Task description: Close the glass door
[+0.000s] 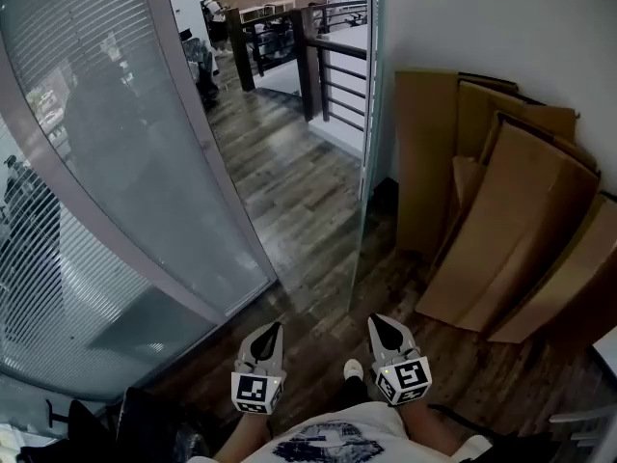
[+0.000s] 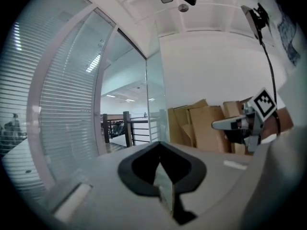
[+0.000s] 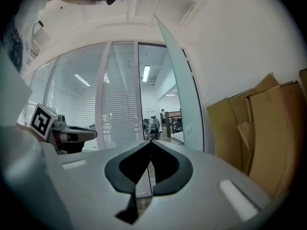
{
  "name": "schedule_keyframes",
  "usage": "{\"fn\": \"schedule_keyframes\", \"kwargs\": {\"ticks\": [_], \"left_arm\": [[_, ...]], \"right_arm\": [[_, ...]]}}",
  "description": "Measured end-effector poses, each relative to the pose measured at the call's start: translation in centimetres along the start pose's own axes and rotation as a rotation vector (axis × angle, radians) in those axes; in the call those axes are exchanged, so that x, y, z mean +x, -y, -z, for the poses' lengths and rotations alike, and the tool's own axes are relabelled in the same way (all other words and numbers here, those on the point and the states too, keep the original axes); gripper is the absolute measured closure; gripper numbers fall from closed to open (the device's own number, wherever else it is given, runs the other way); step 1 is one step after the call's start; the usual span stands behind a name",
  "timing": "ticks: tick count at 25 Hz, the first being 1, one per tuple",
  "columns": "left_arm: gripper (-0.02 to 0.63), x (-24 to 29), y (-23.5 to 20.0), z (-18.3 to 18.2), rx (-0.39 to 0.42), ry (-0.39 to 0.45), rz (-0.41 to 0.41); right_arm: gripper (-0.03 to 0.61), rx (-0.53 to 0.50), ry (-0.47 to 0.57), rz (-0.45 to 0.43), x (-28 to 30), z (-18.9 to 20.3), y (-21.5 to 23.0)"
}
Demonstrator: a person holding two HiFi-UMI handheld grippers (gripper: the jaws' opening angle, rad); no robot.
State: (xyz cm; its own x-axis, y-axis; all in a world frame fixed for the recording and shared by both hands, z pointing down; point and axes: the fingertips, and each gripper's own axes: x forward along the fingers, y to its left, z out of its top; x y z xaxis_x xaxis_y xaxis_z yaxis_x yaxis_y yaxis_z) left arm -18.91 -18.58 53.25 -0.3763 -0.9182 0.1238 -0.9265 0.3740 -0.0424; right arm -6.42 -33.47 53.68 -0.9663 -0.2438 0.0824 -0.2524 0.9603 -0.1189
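Ideally the left claw (image 1: 274, 330) and right claw (image 1: 379, 322), both closed on nothing, should ease the glass door (image 1: 364, 162) round by its edge.

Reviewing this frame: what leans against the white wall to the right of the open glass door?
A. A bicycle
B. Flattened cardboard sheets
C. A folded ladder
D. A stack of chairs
B: several brown flattened cardboard sheets stand propped against the white wall, just right of the glass door; no ladder, chairs or bicycle show there.
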Motion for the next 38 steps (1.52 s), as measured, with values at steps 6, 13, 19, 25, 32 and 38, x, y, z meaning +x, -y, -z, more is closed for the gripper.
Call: {"fn": "schedule_keyframes", "kwargs": {"ticks": [6, 13, 19, 25, 32, 38], "left_arm": [[0.612, 10.7, 0.1, -2.5, 0.018, 0.002, -0.023], [0.612, 14.6, -1.5, -1.9, 0.027, -0.055, -0.089], [0.612, 17.3, -2.6, -2.7, 0.014, -0.051, -0.092], [0.612, 17.2, -3.6, -2.3, 0.074, -0.041, -0.131], [0.612, 17.0, -4.4, -0.5, 0.038, -0.093, -0.158], [0.612, 17.4, -4.8, -1.0, 0.063, -0.095, -0.169]], "right_arm": [[0.571, 0.003, -0.026, -0.064, 7.6, -1.2, 8.3], [0.571, -0.062, -0.087, -0.161, 15.5, 0.2, 15.4], [0.472, -0.167, -0.123, -0.294, 23.3, 1.6, 18.9], [0.227, -0.067, -0.179, -0.447, 28.0, 1.9, 21.0], [0.268, -0.102, -0.242, -0.601, 30.4, 2.2, 19.9], [0.440, -0.189, -0.232, -0.616, 33.0, 2.4, 17.9]]}}
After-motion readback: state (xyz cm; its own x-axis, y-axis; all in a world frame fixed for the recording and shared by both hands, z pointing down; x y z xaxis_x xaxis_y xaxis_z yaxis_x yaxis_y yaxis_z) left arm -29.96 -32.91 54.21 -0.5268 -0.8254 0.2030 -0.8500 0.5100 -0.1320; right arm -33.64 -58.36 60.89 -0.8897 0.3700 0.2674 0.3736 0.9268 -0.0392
